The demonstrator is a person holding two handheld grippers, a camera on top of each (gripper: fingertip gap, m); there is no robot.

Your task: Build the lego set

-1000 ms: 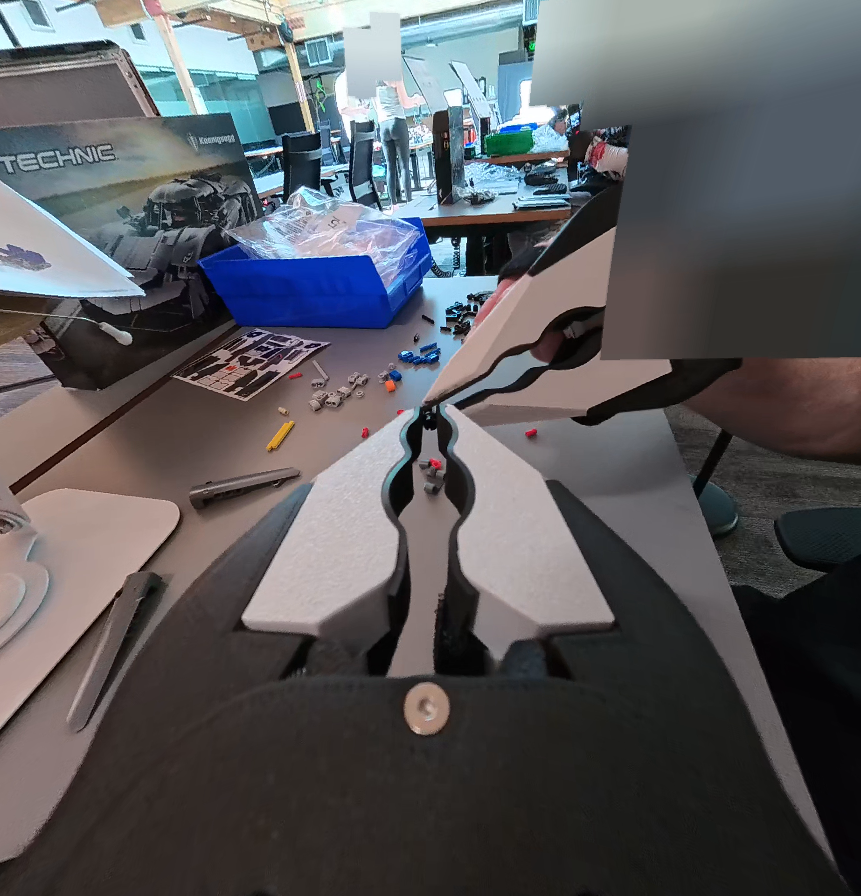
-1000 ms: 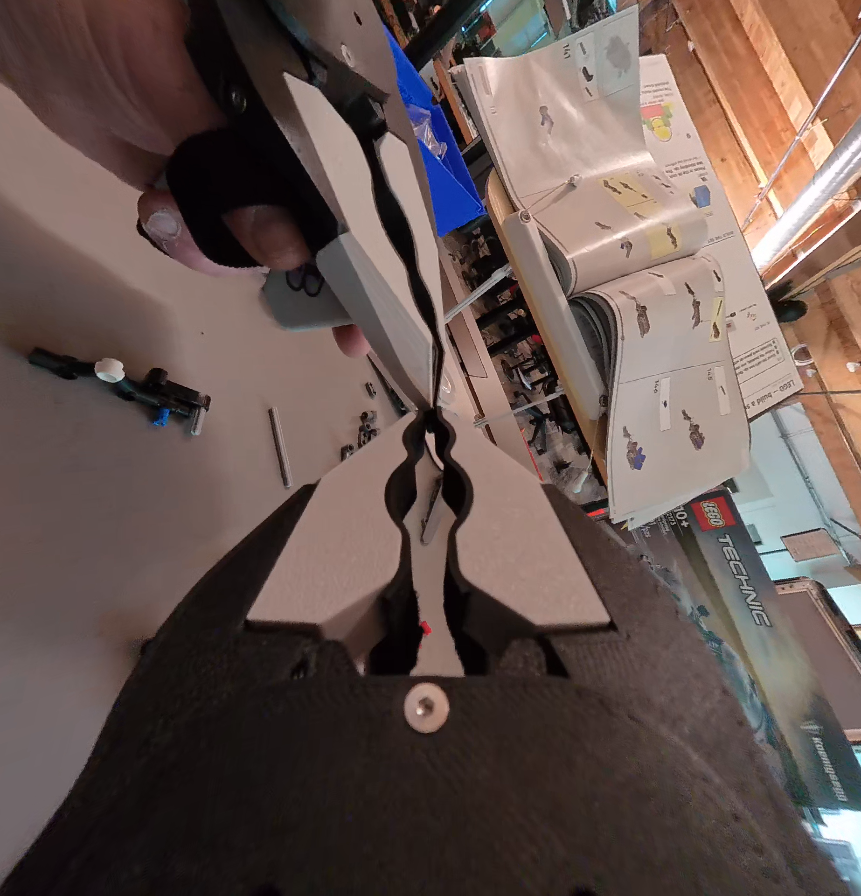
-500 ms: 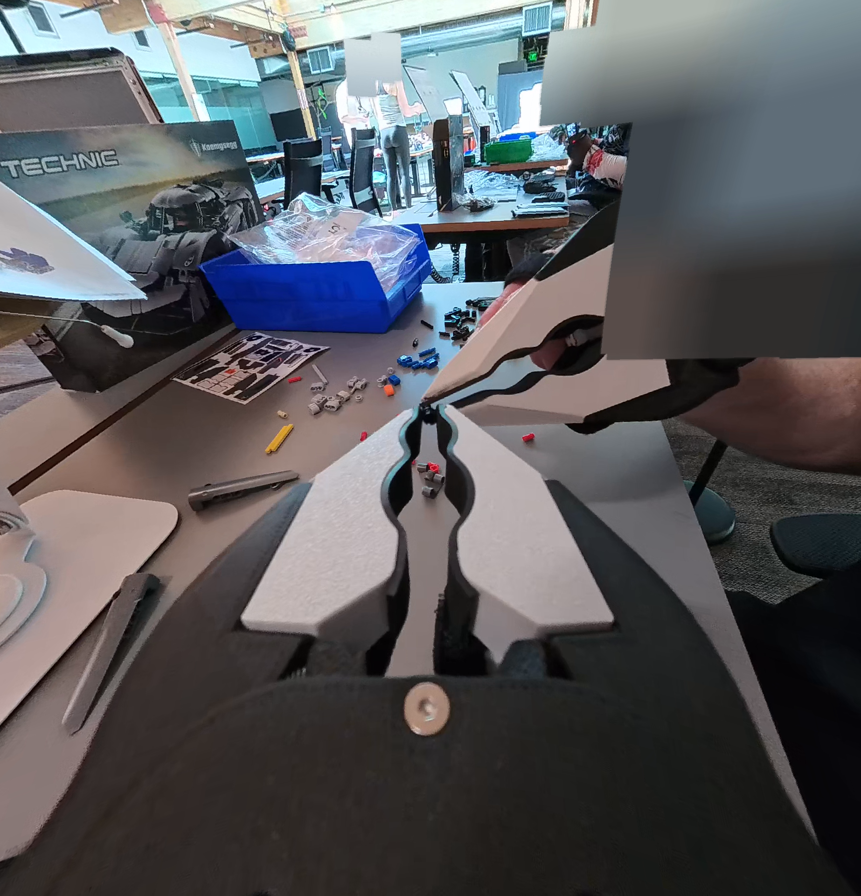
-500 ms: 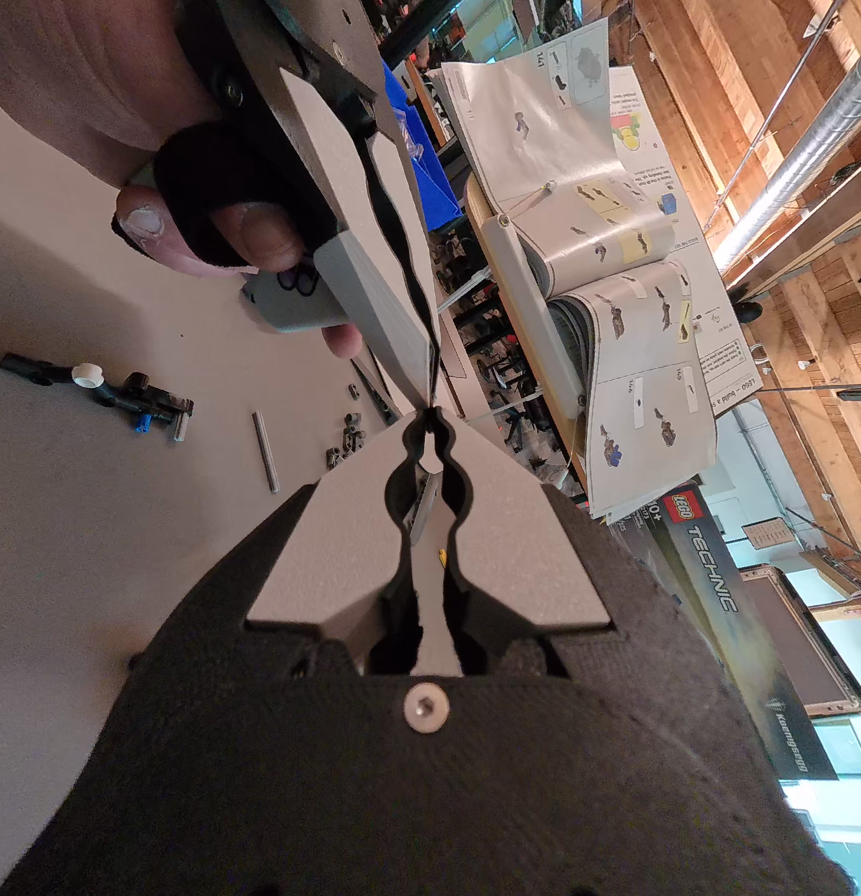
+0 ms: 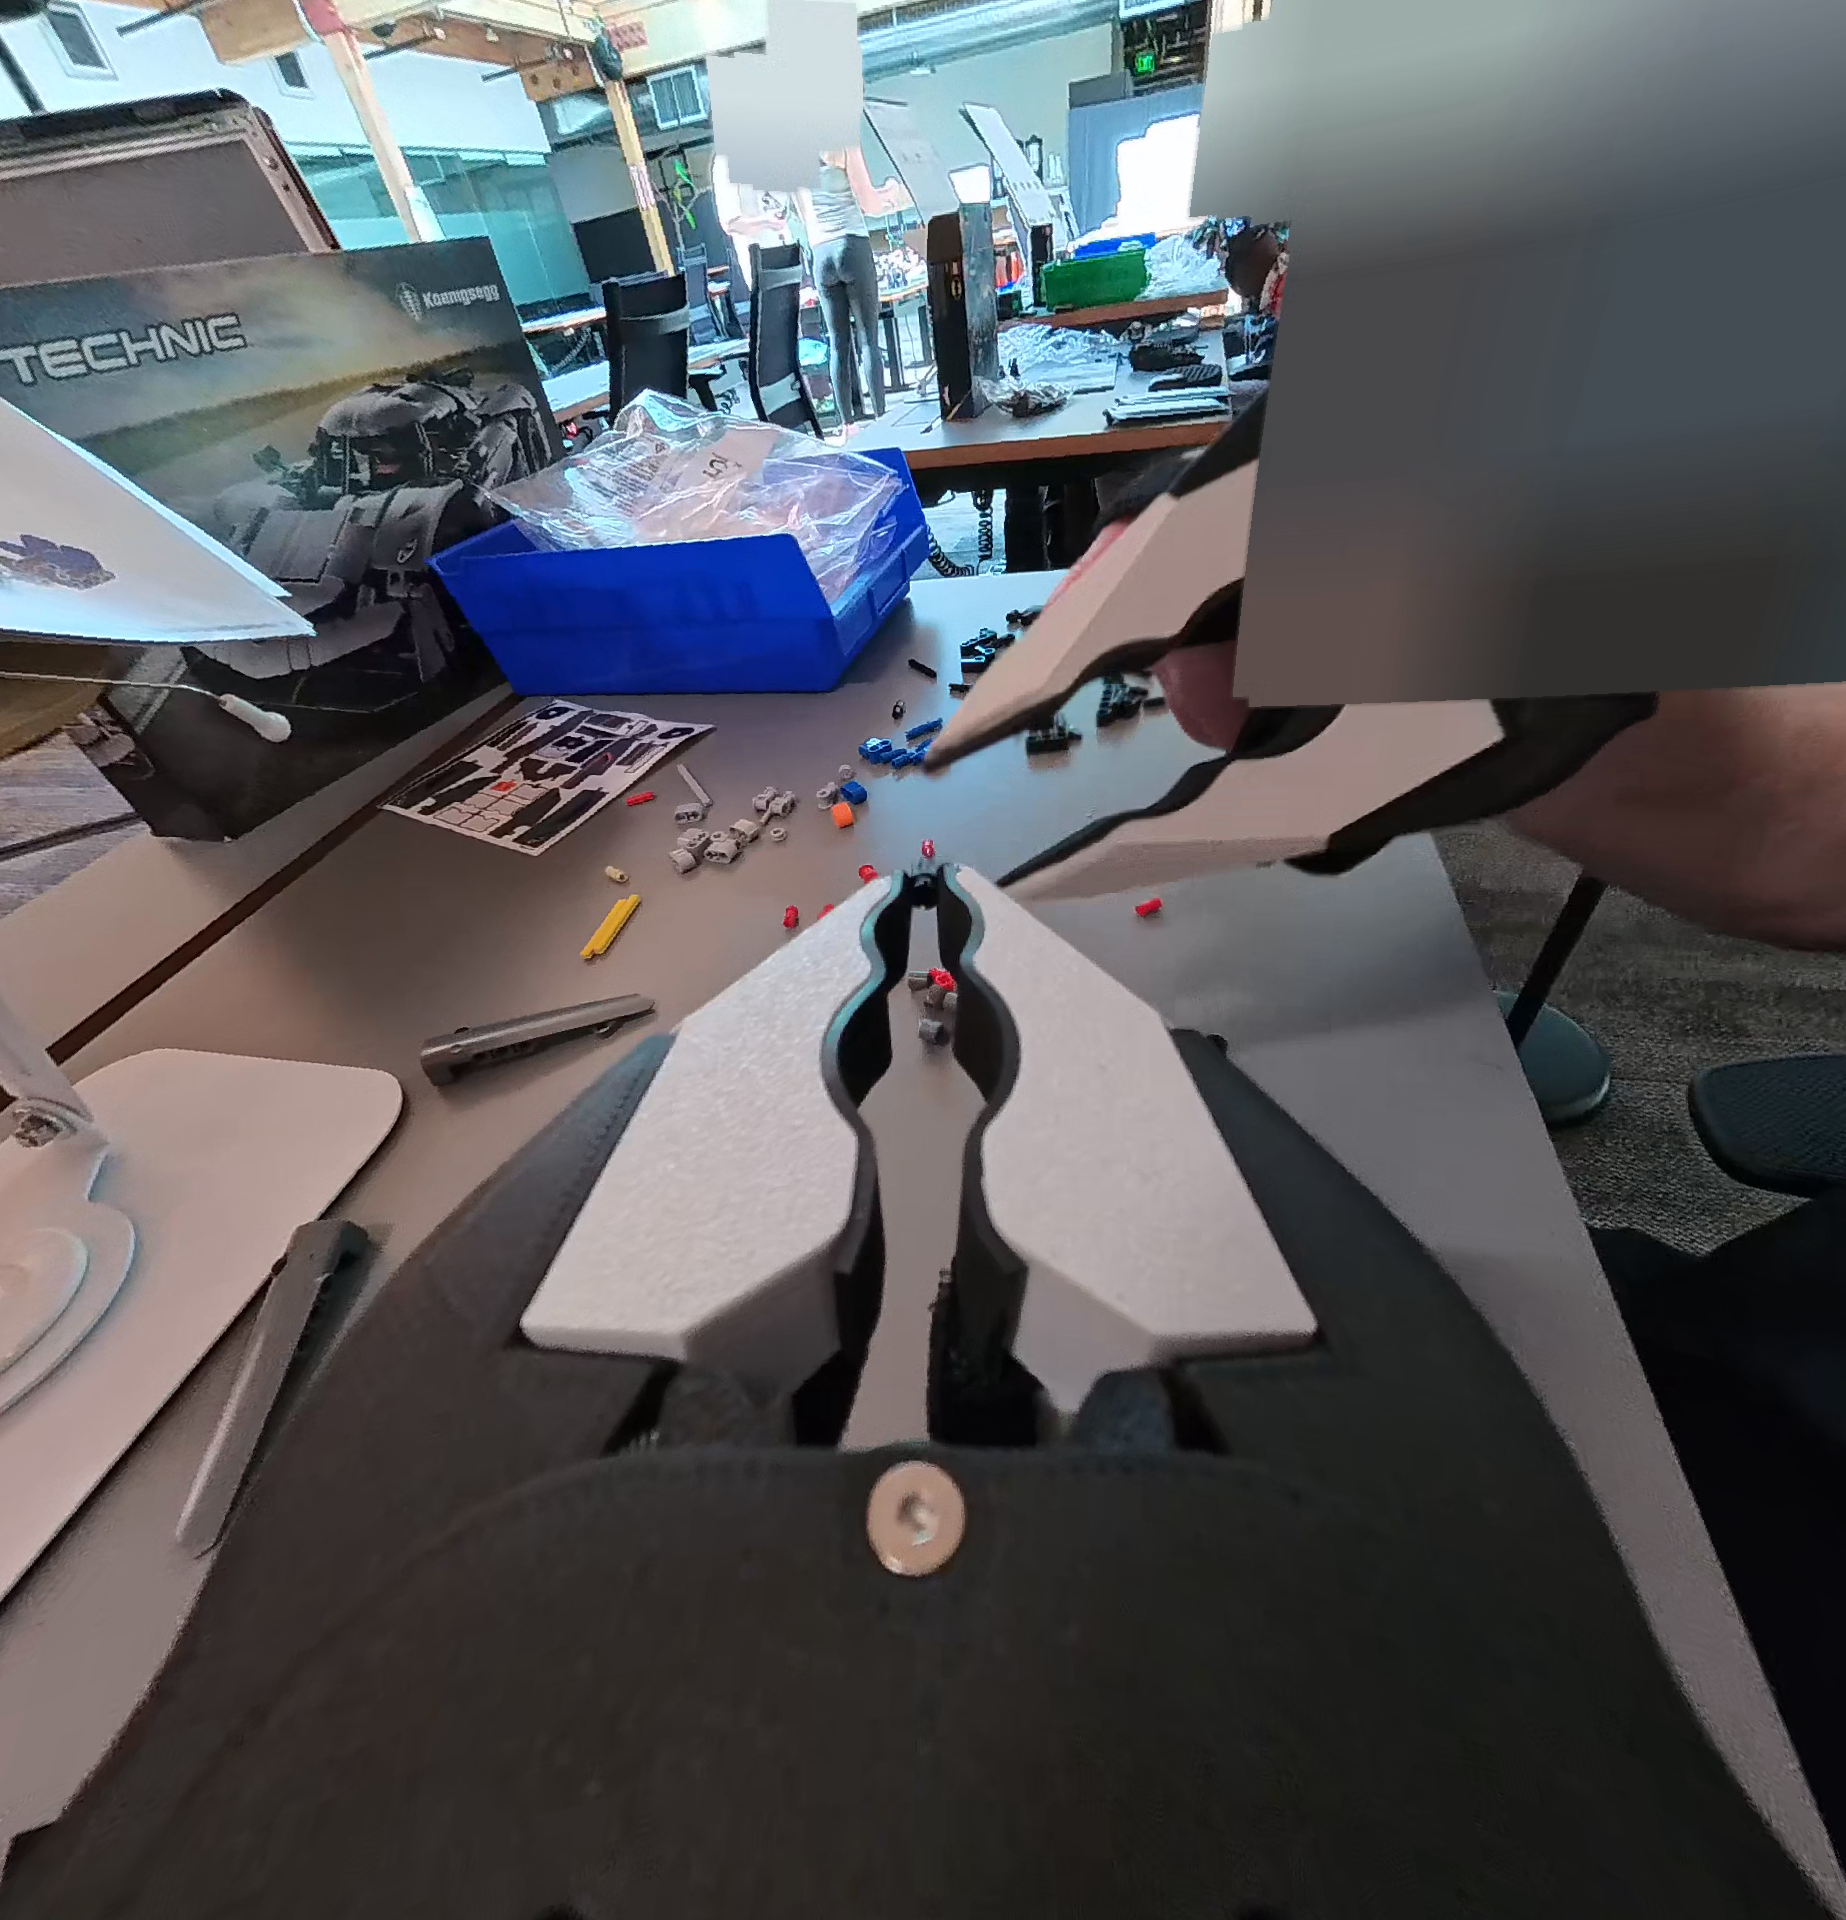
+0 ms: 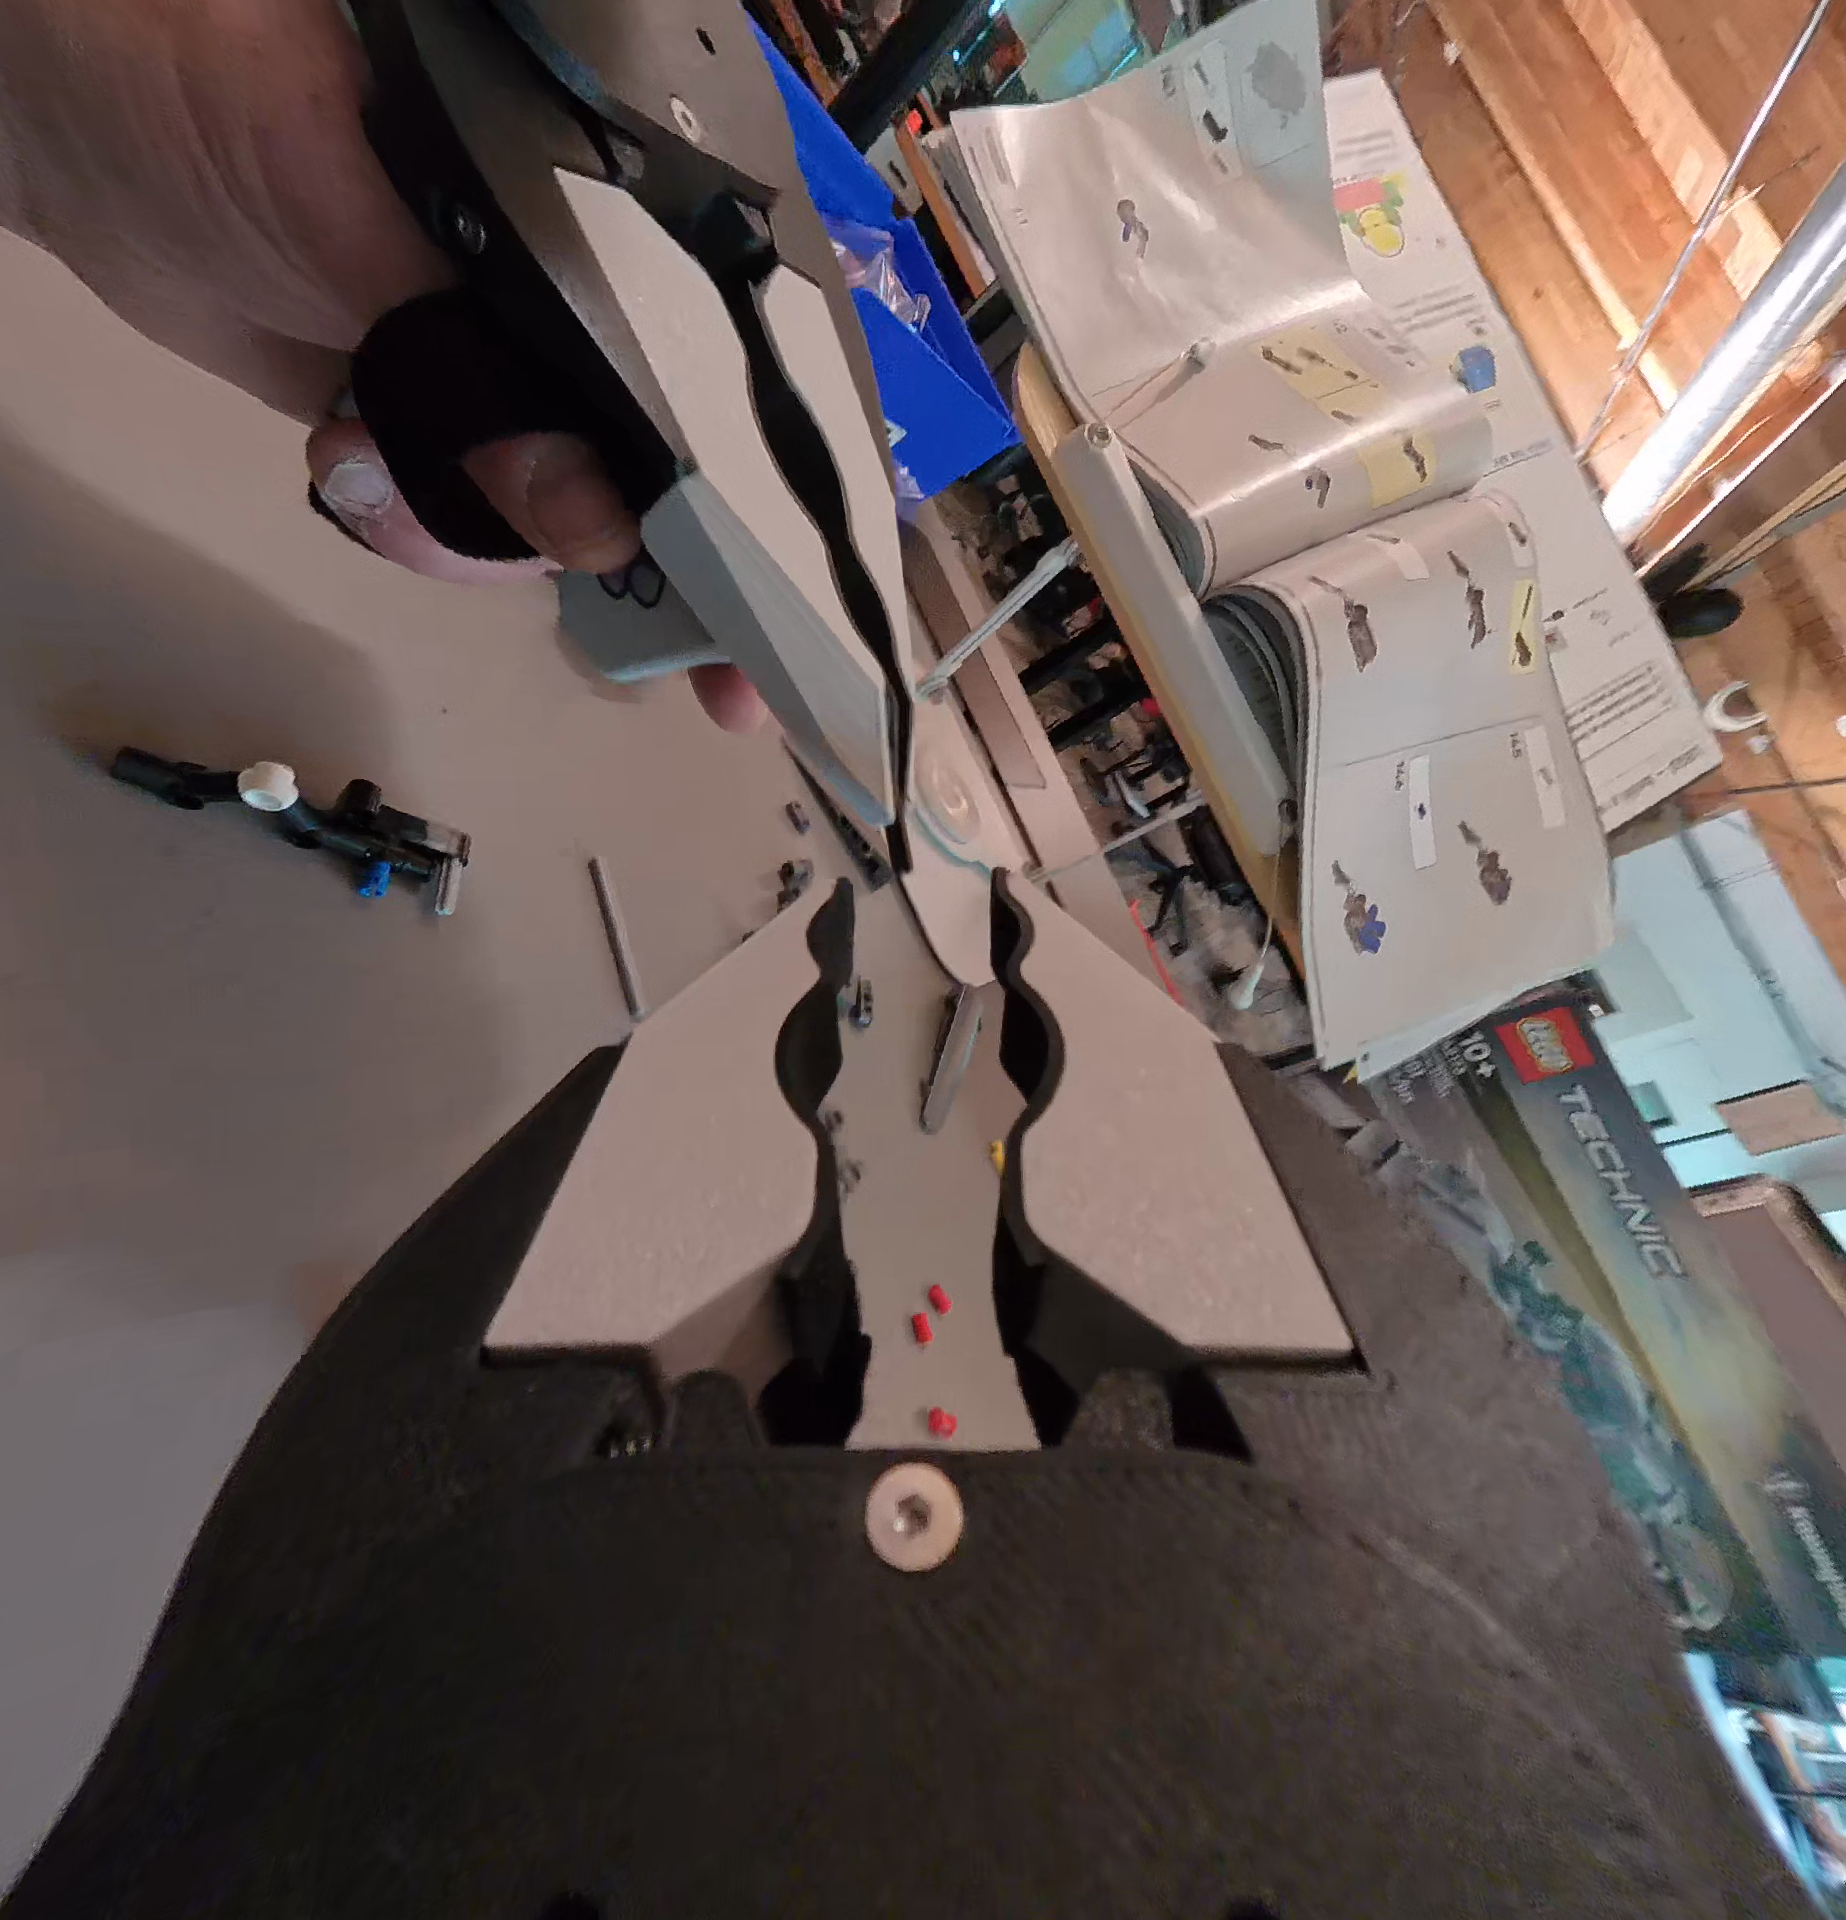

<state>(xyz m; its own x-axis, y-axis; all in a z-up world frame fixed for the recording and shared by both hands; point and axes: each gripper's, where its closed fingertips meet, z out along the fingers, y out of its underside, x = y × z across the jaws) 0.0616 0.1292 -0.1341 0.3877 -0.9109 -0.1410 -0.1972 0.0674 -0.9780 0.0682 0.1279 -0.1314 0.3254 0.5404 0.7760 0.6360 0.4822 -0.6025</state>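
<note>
My left gripper (image 5: 924, 883) is shut on a small black piece (image 5: 925, 883) with a red pin (image 5: 928, 850) sticking out past the tips. It hangs just above the grey table (image 5: 1262, 987). My right gripper (image 6: 919, 888) is open and holds nothing. In the left wrist view it (image 5: 966, 821) reaches in from the right, its fingers spread just beyond the red pin. In the right wrist view my left gripper (image 6: 898, 821) comes down from the upper left, its tips just ahead of my open jaws.
Loose grey, red and blue pieces (image 5: 721, 842), a yellow axle (image 5: 609, 925), a sticker sheet (image 5: 555, 769) and a blue bin (image 5: 680, 613) lie ahead. A grey long part (image 5: 534, 1034) and a white stand base (image 5: 171, 1174) sit left. A black assembly (image 6: 306, 810) and an open instruction book (image 6: 1366, 520) show too. Only a small space, under 4 cm, lies between the two pairs of fingers.
My right gripper was shut tip to tip against my left gripper; it has now opened and drawn back a little. My left gripper stays shut on the small piece.
</note>
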